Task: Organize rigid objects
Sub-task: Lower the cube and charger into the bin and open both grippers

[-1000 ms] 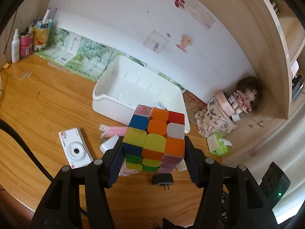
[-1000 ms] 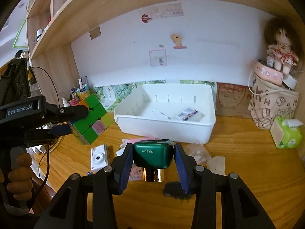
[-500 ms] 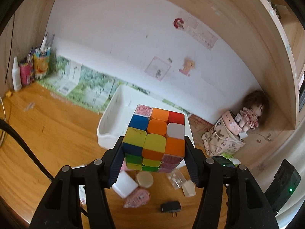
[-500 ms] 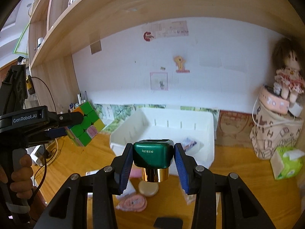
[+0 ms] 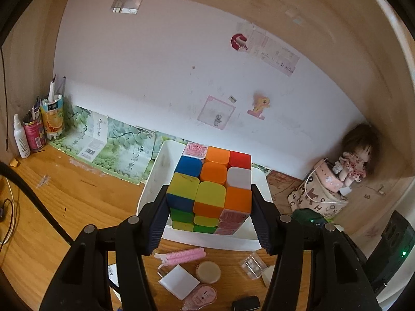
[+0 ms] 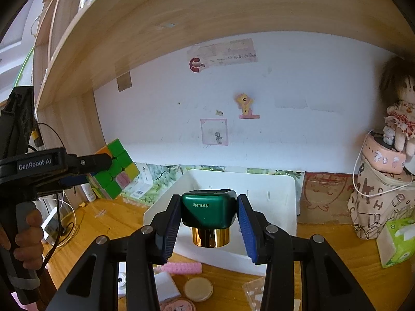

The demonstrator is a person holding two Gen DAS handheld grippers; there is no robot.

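The left gripper (image 5: 209, 207) is clamped on a glossy plastic puzzle cube (image 5: 210, 189) with rounded 3-by-3 tiles, held in the air above the white plastic bin (image 5: 155, 181). The right gripper (image 6: 209, 223), ribbed blue pads pressing both sides, grips a smooth green jar (image 6: 208, 211) with a shiny gold cylindrical base, held before the bin's near wall over the wooden desk (image 6: 332, 254)

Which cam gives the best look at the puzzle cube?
Left wrist: the puzzle cube fills the centre, clamped in the left gripper, top and front faces clear. Right wrist shows it small at the left edge, partly hidden by a finger.
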